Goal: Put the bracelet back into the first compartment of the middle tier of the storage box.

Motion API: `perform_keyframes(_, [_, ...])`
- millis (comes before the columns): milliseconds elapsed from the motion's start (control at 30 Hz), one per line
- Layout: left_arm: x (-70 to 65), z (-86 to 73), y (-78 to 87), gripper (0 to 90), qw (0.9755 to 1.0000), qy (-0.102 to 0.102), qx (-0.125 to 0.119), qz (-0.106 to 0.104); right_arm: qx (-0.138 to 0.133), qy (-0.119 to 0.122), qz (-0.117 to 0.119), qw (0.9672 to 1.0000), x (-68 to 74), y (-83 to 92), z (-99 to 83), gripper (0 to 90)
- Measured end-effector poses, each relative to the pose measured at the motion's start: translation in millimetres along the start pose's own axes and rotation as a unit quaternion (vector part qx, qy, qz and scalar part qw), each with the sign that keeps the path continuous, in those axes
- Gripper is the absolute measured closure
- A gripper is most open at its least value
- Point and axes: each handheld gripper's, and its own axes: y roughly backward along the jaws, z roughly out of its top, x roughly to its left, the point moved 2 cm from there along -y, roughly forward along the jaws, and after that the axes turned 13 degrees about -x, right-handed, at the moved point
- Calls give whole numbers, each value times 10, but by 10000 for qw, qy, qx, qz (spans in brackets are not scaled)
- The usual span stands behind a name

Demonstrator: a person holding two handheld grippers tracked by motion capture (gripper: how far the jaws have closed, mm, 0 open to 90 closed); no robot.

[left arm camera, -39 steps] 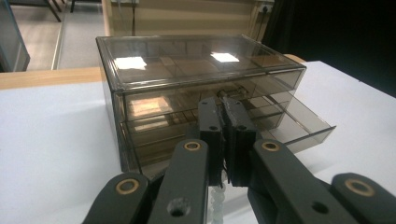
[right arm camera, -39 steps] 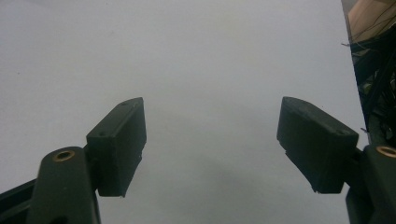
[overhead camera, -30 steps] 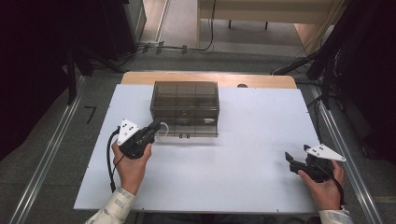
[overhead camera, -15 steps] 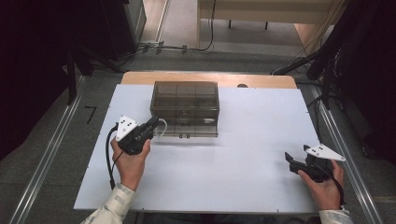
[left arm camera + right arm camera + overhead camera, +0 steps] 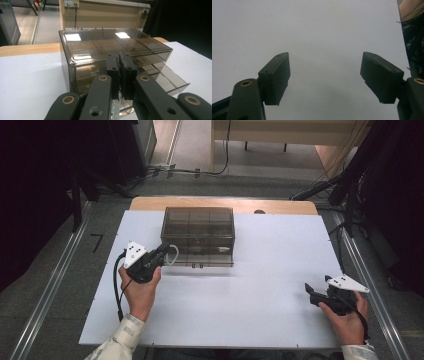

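Sitting at the far middle of your white table [image 5: 260, 270], the smoky clear plastic drawer box [image 5: 198, 236] has its bottom drawer [image 5: 172, 80] slid out toward you, your left gripper [image 5: 161, 254], jaws pinched together on its pale loop handle [image 5: 173, 255], at the box's front left corner, your right gripper [image 5: 310, 292] gaping empty well off right.

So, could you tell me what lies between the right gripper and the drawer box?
Nothing: in the high view, bare white table separates the right gripper from the drawer box.
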Motion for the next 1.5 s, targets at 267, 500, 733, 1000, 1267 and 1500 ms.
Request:
perform_keyframes(267, [16, -4, -51, 881, 10000, 11, -34, 0, 16, 4, -2, 10000, 1, -1, -1, 225])
perform_keyframes(500, [30, -23, -97, 882, 10000, 5, -39, 27, 25, -1, -4, 10000, 4, -3, -3, 225])
perform_keyframes(733, [41, -70, -165, 881, 10000, 10, 46, 46, 34, 6, -4, 10000, 5, -7, -6, 225])
perform_keyframes(1000, [78, -104, -215, 881, 9999, 6, 84, 93, 41, 1, 5, 10000, 4, -8, -8, 224])
perform_keyframes(1267, [94, -138, -263, 881, 9998, -28, 134, 112, 57, 4, 20, 10000, 5, -13, -11, 224])
perform_keyframes(1500, [112, -186, -303, 880, 9995, -38, 276, 128, 65, -1, 25, 10000, 6, -15, -12, 223])
